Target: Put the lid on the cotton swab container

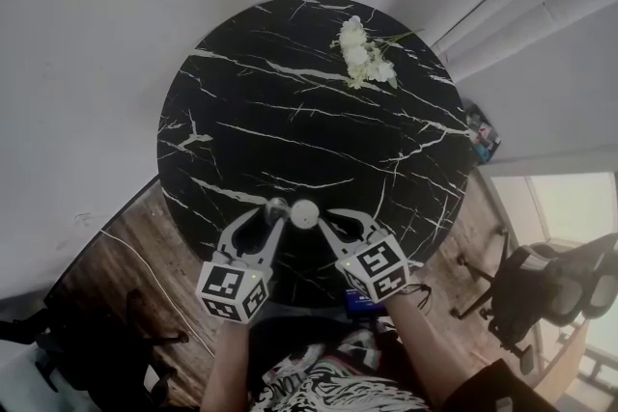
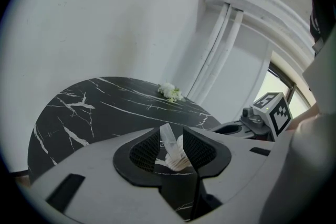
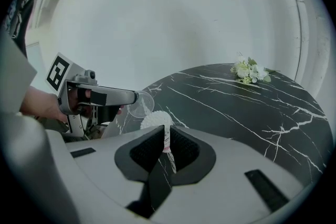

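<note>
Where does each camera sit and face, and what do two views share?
Head view: on the head, steeply down at the table; forearms, left tool, right tool show.
Left gripper view: on the left tool, along jaws shut on the lid; right tool shows.
Right gripper view: on the right tool, along jaws shut on the cotton swab container; left tool shows.
Shared: the flowers.

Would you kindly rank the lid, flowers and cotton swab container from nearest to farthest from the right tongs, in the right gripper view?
1. Cotton swab container: gripped in the right tongs.
2. Lid: just left, in the left tongs.
3. Flowers: far right of the table.
</note>
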The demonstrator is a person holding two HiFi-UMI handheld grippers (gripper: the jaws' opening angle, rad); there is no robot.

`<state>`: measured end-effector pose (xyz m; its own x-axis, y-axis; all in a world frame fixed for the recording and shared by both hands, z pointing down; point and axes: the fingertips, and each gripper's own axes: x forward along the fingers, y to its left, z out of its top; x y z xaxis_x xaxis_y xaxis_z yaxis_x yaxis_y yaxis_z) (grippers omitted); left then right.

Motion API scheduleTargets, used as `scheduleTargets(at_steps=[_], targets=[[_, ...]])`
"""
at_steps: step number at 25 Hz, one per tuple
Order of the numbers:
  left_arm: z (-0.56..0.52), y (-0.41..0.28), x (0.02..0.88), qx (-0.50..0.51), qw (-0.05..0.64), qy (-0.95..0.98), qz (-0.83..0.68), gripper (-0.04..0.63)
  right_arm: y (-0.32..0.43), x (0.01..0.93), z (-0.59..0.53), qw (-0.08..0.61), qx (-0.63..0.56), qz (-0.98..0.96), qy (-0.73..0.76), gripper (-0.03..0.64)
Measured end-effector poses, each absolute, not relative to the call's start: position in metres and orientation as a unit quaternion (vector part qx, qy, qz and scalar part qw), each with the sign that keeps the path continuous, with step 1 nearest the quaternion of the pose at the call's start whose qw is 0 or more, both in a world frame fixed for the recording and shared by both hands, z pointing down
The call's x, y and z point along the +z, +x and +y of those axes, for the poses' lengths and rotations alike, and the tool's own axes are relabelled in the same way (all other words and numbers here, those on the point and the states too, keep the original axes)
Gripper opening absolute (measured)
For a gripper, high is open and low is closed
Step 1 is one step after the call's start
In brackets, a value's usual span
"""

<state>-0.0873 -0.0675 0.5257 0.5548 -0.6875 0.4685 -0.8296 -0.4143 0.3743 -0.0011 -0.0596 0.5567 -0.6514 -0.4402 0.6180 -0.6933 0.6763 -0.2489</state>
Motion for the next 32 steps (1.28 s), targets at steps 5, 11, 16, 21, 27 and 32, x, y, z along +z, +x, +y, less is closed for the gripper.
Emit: scheduleTargets(at_steps=[5, 11, 16, 21, 27, 32], targets=[[-0.067, -0.081, 0.52, 0.12, 0.287, 0.838, -0.449, 0.14, -0.002, 0.555, -0.061, 0.266, 0.24, -0.878, 0.317, 0.02], [-0.065, -0.075, 0.519, 0.118, 0.288, 0.841, -0.442, 0.14, -0.001, 0.557, -0.06, 0.267, 0.249, -0.876, 0.315, 0.02], [-0.065, -0.073, 0.519, 0.117, 0.291, 0.843, -0.438, 0.14, 0.002, 0.558, -0.061, 0.268, 0.25, -0.874, 0.32, 0.02], [-0.064, -0.07, 0.518, 0.117, 0.29, 0.845, -0.433, 0.14, 0.009, 0.556, -0.063, 0.262, 0.251, -0.872, 0.329, 0.02], [-0.065, -0.065, 0.516, 0.114, 0.289, 0.85, -0.427, 0.14, 0.015, 0.555, -0.063, 0.255, 0.258, -0.869, 0.337, 0.021], [-0.065, -0.063, 0.517, 0.112, 0.291, 0.85, -0.424, 0.14, 0.017, 0.555, -0.063, 0.255, 0.259, -0.868, 0.338, 0.02]])
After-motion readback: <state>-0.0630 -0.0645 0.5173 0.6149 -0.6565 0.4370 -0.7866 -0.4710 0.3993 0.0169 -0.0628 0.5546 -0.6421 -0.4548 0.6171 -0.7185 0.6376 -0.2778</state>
